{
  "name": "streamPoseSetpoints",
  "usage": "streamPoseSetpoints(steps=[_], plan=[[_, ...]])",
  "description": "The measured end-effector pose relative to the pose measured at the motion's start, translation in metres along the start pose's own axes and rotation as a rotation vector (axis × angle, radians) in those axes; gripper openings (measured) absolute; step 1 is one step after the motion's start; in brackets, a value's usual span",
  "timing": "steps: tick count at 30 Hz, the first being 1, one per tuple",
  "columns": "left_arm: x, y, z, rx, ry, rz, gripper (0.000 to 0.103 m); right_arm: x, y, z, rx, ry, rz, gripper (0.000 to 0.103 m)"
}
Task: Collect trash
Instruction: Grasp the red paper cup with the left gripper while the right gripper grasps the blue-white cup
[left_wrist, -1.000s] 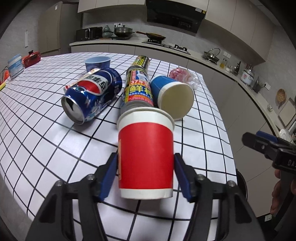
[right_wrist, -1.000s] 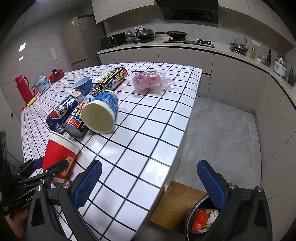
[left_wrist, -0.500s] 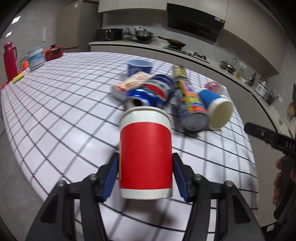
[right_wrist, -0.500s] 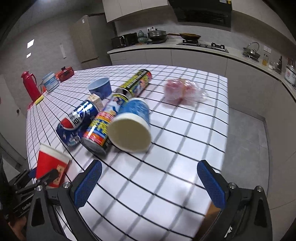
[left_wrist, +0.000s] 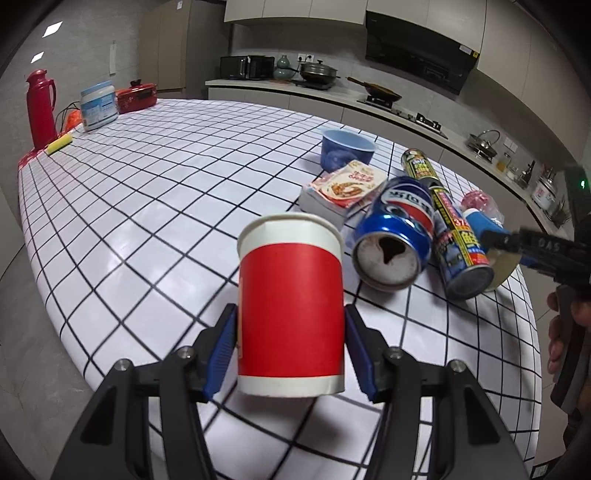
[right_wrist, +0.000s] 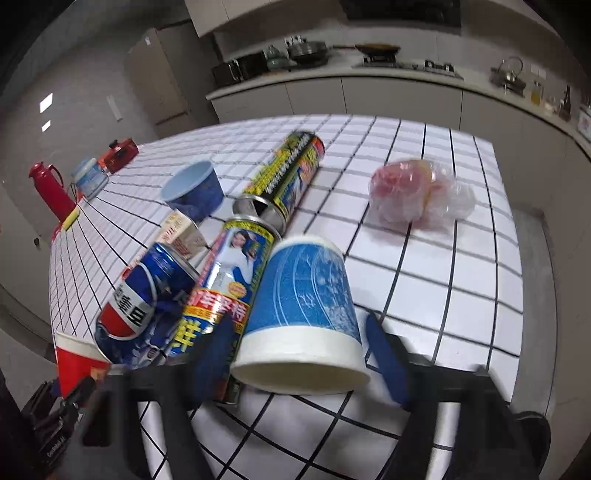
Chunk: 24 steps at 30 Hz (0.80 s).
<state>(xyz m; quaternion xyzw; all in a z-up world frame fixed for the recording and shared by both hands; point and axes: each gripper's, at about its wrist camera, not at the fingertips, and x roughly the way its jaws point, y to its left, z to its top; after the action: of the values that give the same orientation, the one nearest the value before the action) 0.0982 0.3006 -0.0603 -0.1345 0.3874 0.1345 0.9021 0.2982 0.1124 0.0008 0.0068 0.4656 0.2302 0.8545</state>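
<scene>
Right now your left gripper (left_wrist: 290, 350) has its blue fingers (left_wrist: 221, 347) pressed against both sides of a red paper cup (left_wrist: 290, 306), which sits upright between them with its white rim on top, lifted above the near edge of the white tiled counter (left_wrist: 147, 206).

Your right gripper (right_wrist: 299, 362) is down at the pile of trash, and its fingers are closing with a blue paper cup (right_wrist: 306, 299) between them. That cup lies on its side, open mouth toward the camera. The right-side finger (right_wrist: 386, 358) is just beside the cup's rim and the left-side one is blurred against the neighbouring can, so you cannot tell from this view whether either one touches the cup yet.

Touching the blue cup's left side lies a tall printed can (right_wrist: 225, 291), and against that a blue cola can (right_wrist: 144, 306), also on its side. Behind them a second long printed can (right_wrist: 291, 173) lies slanted away, with a small carton (right_wrist: 181, 232) and a blue bowl (right_wrist: 194, 188) standing upright near it. A crumpled clear plastic bag (right_wrist: 417, 195) with pink contents rests well apart on the right part of the counter.

At the far end of the counter stand a red flask (left_wrist: 40, 107), a white tub (left_wrist: 98, 105) and a small red pot (left_wrist: 136, 98).
</scene>
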Motion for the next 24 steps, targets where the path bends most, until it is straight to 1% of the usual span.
streamPoseSetpoints(steps=[3, 10, 12, 16, 18, 19, 20, 24], plan=[[0.005, 0.004, 0.004, 0.005, -0.002, -0.011, 0.057, -0.006, -0.002, -0.003, 0.004, 0.008, -0.008, 0.065], [0.011, 0.005, 0.012, 0.019, -0.001, -0.027, 0.057, 0.014, -0.001, 0.004, -0.021, 0.087, -0.044, 0.070], [0.012, 0.005, 0.013, 0.023, -0.001, -0.029, 0.057, 0.014, -0.004, 0.002, -0.013, 0.086, -0.035, 0.070], [0.012, 0.005, 0.015, 0.027, 0.000, -0.032, 0.057, 0.013, -0.006, 0.001, -0.008, 0.082, -0.047, 0.071], [0.012, 0.004, 0.014, 0.030, -0.001, -0.033, 0.057, 0.013, -0.005, -0.001, -0.014, 0.092, -0.035, 0.071], [0.012, 0.004, 0.014, 0.031, -0.002, -0.033, 0.057, 0.012, -0.005, -0.002, -0.017, 0.089, -0.035, 0.066], [0.011, 0.003, 0.014, 0.030, -0.002, -0.035, 0.057, 0.008, -0.004, -0.002, -0.025, 0.078, -0.040, 0.058], [0.009, 0.002, 0.011, 0.029, -0.004, -0.037, 0.057, -0.003, -0.004, -0.005, -0.028, 0.051, -0.034, 0.056]])
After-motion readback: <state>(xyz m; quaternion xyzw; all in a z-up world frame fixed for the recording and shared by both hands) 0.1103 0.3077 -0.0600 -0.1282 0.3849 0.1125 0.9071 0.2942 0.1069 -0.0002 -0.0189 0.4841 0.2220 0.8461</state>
